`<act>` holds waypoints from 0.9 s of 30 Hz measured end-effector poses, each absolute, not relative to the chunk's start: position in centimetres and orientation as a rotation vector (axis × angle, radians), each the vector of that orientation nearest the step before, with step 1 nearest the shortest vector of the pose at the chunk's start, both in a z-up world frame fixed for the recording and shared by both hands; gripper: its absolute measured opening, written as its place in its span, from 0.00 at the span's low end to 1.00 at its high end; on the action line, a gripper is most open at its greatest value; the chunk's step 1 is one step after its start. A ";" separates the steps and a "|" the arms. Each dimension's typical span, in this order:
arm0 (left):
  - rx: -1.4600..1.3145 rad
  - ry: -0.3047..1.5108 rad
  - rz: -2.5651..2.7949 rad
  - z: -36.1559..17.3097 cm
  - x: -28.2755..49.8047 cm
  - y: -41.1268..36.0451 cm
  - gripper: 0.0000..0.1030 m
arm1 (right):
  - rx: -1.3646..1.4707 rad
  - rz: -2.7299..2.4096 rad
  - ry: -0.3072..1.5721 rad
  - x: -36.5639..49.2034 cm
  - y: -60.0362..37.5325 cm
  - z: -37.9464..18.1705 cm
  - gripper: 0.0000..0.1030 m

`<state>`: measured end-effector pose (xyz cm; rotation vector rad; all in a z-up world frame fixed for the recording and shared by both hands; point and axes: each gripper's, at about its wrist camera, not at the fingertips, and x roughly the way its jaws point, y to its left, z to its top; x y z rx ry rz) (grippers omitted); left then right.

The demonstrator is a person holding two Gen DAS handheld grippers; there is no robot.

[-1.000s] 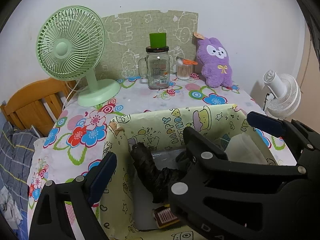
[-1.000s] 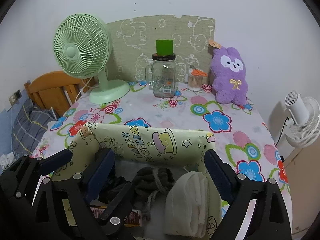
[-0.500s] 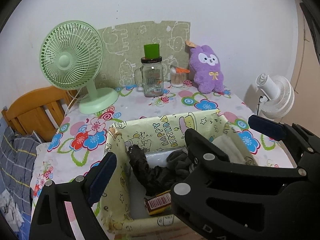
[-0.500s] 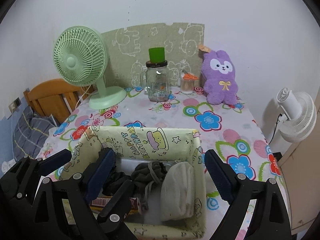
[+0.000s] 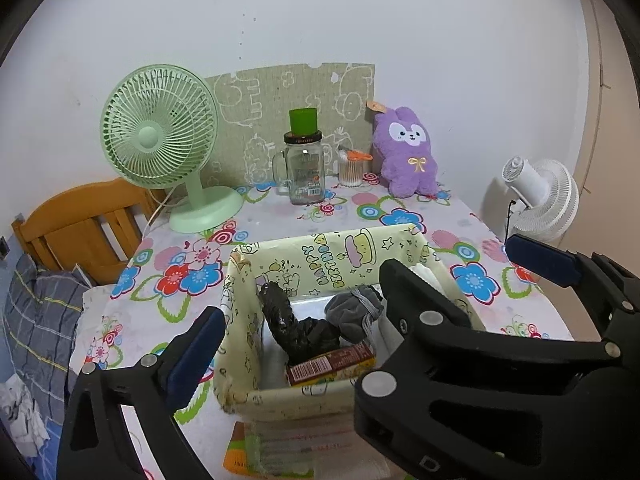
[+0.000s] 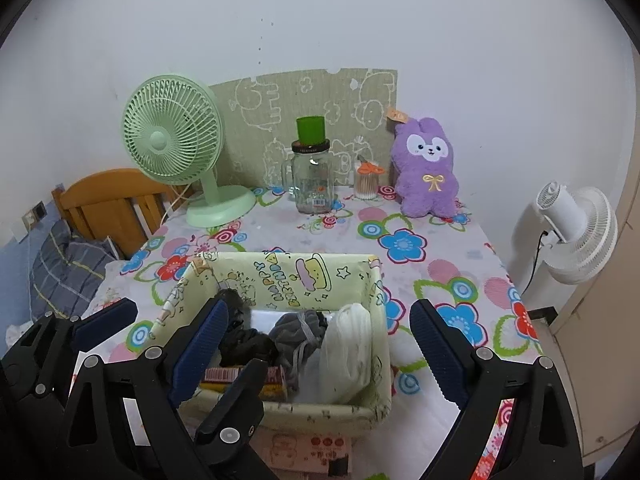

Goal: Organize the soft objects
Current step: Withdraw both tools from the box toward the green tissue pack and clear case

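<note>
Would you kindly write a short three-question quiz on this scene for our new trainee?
1. True or false: the purple plush rabbit already lies inside the yellow storage box.
2. Multiple choice: what stands on the lid of the glass jar? A) a green cup B) a red apple C) a white candle
3. Fill in: both the left claw and the right claw are ____ and hold nothing.

Key
1. False: it sits upright at the table's far edge, against the wall.
2. A: the green cup.
3. Open.
</note>
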<state>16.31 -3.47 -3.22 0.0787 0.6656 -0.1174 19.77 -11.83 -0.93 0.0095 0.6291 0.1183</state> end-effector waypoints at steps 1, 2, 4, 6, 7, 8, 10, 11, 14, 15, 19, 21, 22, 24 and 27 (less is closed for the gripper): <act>0.077 0.664 -0.117 -3.1 16.0 -3.5 0.98 | 0.010 0.116 0.628 19.5 -11.9 -0.9 0.92; 0.076 0.662 -0.116 -3.1 15.8 -3.5 0.99 | 0.011 0.115 0.627 19.2 -12.0 -0.8 0.92; 0.076 0.657 -0.114 -3.0 15.2 -3.6 1.00 | 0.014 0.115 0.624 18.6 -12.0 -0.6 0.92; 0.072 0.652 -0.116 -2.9 14.6 -3.5 1.00 | 0.012 0.116 0.620 17.9 -12.0 -0.5 0.92; 0.070 0.651 -0.117 -2.8 14.3 -3.5 1.00 | 0.010 0.116 0.618 17.6 -12.0 -0.4 0.92; 0.069 0.648 -0.117 -2.8 14.0 -3.5 1.00 | 0.008 0.116 0.616 17.2 -12.0 -0.3 0.92; 0.069 0.641 -0.115 -2.6 13.4 -3.5 1.00 | 0.007 0.118 0.609 16.5 -12.0 -0.2 0.92; 0.069 0.638 -0.114 -2.6 13.1 -3.5 1.00 | 0.006 0.119 0.606 16.2 -12.0 -0.1 0.92; 0.072 0.629 -0.110 -2.5 12.0 -3.4 1.00 | 0.008 0.123 0.598 15.1 -11.9 0.0 0.92; 0.072 0.627 -0.109 -2.5 11.7 -3.4 1.00 | 0.008 0.124 0.597 14.8 -11.9 0.1 0.92; 0.071 0.621 -0.111 -2.6 10.4 -3.3 1.00 | 0.004 0.129 0.588 13.4 -11.7 0.1 0.92; 0.070 0.623 -0.117 -2.7 9.9 -3.3 1.00 | -0.001 0.128 0.588 12.7 -11.7 0.0 0.93; 0.070 0.623 -0.120 -2.8 9.6 -3.3 1.00 | -0.002 0.124 0.587 12.4 -11.7 0.0 0.93; 0.074 0.619 -0.122 -2.8 9.0 -3.3 1.00 | -0.002 0.118 0.584 11.8 -11.7 0.0 0.93; 0.076 0.614 -0.126 -2.8 8.3 -3.4 1.00 | 0.003 0.114 0.578 10.9 -11.8 -0.1 0.93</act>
